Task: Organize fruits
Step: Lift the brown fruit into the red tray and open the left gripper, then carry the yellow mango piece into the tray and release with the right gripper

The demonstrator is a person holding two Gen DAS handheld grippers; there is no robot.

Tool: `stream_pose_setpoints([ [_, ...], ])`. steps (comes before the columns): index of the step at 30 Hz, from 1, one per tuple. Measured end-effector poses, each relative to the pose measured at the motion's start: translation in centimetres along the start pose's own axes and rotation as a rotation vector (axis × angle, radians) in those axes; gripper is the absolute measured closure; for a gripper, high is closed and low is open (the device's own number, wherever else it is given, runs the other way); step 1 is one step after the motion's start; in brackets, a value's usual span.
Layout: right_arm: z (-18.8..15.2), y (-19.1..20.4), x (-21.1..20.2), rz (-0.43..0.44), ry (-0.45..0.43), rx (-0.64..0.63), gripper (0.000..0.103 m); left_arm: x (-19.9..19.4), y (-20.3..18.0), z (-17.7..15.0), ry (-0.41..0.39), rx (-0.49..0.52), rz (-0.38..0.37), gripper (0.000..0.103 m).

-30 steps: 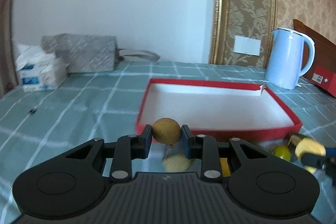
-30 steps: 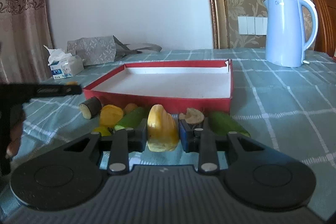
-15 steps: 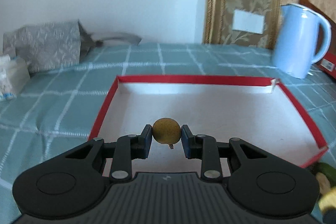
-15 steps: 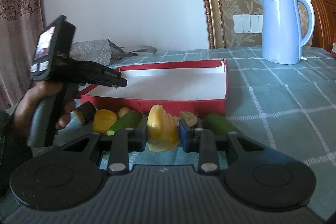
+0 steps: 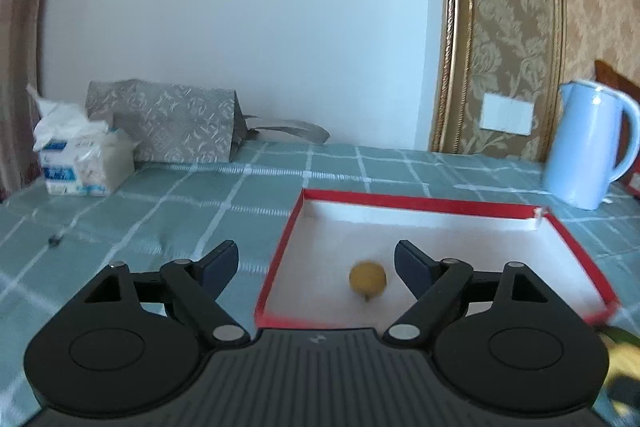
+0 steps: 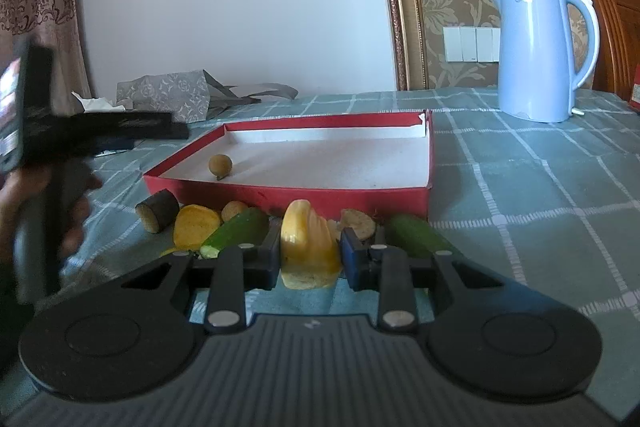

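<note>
A small round brown fruit (image 5: pixel 368 277) lies loose on the white floor of the red tray (image 5: pixel 420 205), near its front left corner. My left gripper (image 5: pixel 316 259) hangs over that corner with its jaws opening wide, and its pads do not touch the fruit. In the right wrist view the same fruit (image 6: pixel 220 163) sits inside the tray (image 6: pixel 288 193). My right gripper (image 6: pixel 310 251) is shut on a yellow ridged fruit piece (image 6: pixel 308 239) just in front of the tray.
Cut pieces lie along the tray's front wall: a dark stub (image 6: pixel 158 215), a yellow slice (image 6: pixel 196 225), two green pieces (image 6: pixel 236 233), a brown slice (image 6: pixel 358 223). A blue kettle (image 6: pixel 536 55) stands at the back right. A tissue pack (image 5: pixel 80 163) and grey bag (image 5: pixel 168 127) sit back left.
The left gripper carried the round fruit over the tray, opened and let it go; the fruit now rests in the tray. The right gripper kept still, holding the yellow piece.
</note>
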State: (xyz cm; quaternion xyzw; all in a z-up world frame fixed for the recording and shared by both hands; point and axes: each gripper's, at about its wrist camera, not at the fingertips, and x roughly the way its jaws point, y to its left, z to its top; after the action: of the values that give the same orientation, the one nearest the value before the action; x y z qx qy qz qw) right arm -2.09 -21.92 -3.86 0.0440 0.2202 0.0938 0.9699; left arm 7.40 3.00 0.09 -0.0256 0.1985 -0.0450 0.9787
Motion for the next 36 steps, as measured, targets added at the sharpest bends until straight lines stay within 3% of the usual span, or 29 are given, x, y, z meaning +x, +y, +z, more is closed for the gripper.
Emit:
stream_pose_setpoints([
  [6,-0.1,0.4,-0.5,-0.022,-0.022,-0.018,0.074,-3.6,1.5,-2.1,0.001,-0.013,-0.061,0.014],
  [10,-0.1,0.9,-0.6,-0.04,-0.03,-0.045,0.074,-3.8,3.1,-3.2,0.079,-0.068,-0.108,0.014],
  [14,-0.1,1.1,-0.6,-0.057,-0.03,-0.057,0.074,-3.4,3.5,-3.5,0.114,-0.09,-0.1,0.014],
  [23,1.1,1.6,-0.5,-0.076,-0.033,-0.074,0.074,-2.2,3.0,-4.4,0.218,-0.026,-0.065,0.014],
  [28,4.8,2.0,2.3,-0.115,-0.053,-0.137,0.074,-2.1,2.4,-4.7,0.239,0.013,-0.068,0.014],
  [36,7.9,0.6,10.4,-0.155,0.044,-0.088,0.074,-2.0,1.9,-4.8,0.248,0.039,-0.074,0.014],
])
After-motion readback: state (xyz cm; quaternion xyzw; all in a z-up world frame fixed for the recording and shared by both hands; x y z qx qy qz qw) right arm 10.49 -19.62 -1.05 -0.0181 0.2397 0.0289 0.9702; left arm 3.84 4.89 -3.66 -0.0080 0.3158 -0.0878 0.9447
